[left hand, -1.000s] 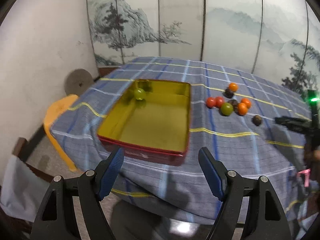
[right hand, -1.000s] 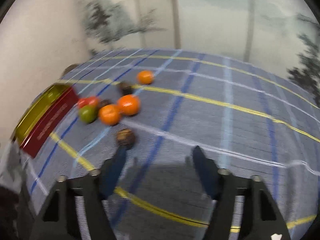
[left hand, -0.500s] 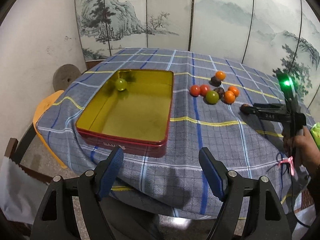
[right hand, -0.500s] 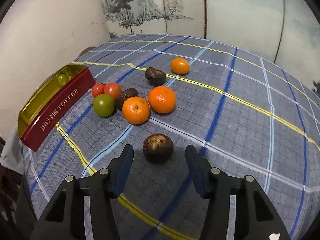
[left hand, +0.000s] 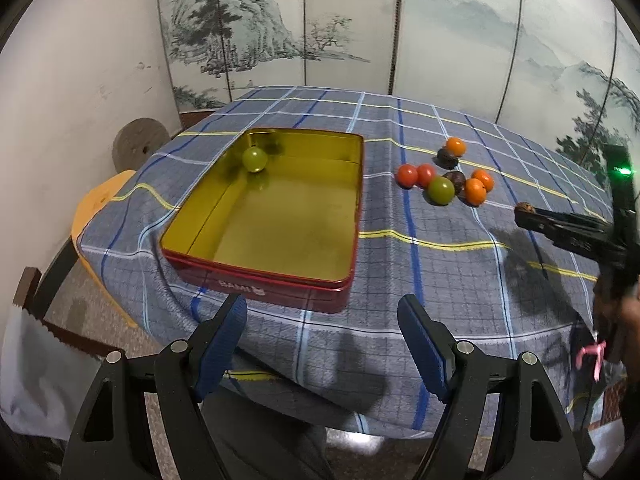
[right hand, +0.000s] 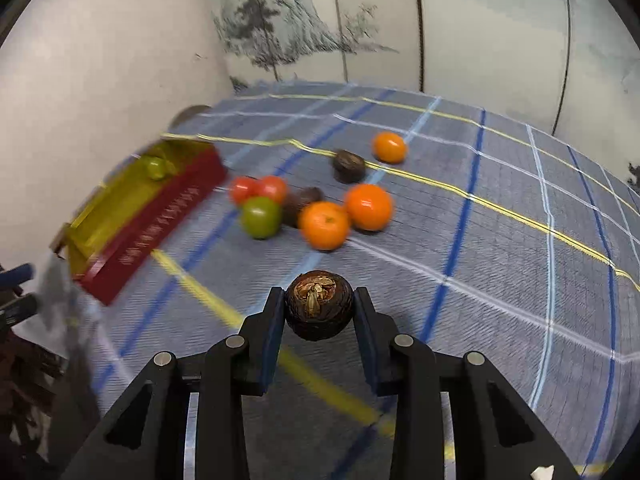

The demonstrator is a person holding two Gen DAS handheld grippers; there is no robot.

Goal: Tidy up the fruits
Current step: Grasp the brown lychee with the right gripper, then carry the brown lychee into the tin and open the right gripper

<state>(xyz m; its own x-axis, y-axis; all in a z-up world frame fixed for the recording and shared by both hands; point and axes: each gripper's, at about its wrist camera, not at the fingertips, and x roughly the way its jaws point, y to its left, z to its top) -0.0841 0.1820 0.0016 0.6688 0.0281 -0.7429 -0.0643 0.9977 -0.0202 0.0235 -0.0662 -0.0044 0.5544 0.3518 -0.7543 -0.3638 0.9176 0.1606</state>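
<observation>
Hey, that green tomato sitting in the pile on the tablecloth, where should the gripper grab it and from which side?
Grip the green tomato across its round middle, coming from its open near-left side. Red tomatoes touch it behind and a dark fruit crowds its right, so a finger would likely fit only on the free cloth side.

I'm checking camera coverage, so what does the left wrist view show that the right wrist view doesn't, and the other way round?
Only the left wrist view shows the open left gripper and the tin's whole interior. Only the right wrist view shows, close up, the right gripper shut on the dark brown fruit. Both show the green fruit in the tin and the fruit cluster on the plaid tablecloth.
</observation>
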